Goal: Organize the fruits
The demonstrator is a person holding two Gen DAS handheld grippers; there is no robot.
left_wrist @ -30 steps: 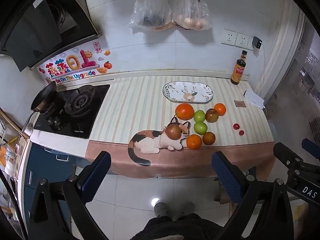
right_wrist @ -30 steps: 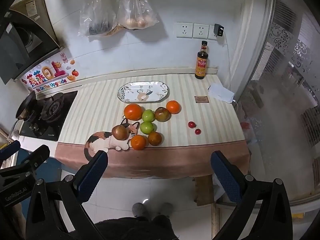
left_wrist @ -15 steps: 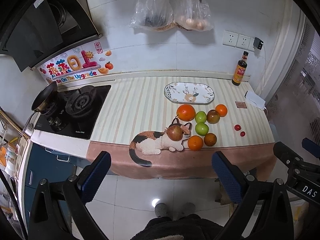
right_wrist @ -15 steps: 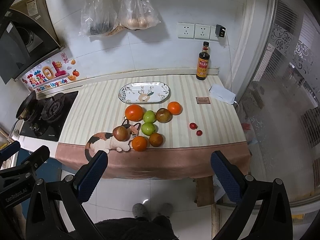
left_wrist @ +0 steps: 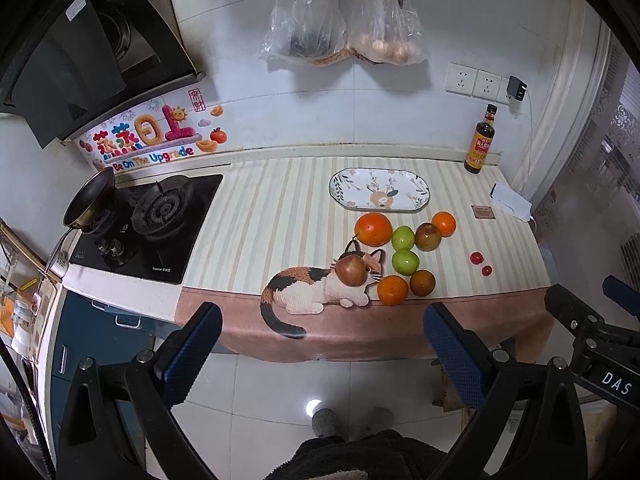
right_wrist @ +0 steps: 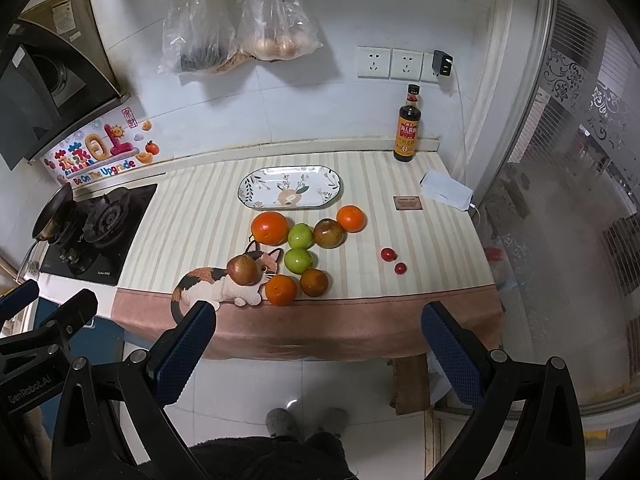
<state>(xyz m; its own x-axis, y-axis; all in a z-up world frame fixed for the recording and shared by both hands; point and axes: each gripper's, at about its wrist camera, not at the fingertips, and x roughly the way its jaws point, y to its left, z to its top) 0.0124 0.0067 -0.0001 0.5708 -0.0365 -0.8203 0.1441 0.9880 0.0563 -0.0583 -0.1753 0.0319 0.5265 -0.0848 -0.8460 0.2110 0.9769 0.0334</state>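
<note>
Fruits [left_wrist: 404,256] cluster on striped counter mat [left_wrist: 280,216] beside stove [left_wrist: 152,220]; both jaws wide open, empty.

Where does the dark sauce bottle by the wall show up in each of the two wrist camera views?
Left wrist view: the sauce bottle stands at the far right corner of the counter, upper right of the picture.
Right wrist view: the sauce bottle stands nearer the middle, right of centre, in the upper half.
Shared landmark: the oval patterned plate, which lies lower left of the bottle in both.

bottle label [right_wrist: 406,135] print too small to read, bag contents [left_wrist: 306,46] blurred behind plastic
</note>
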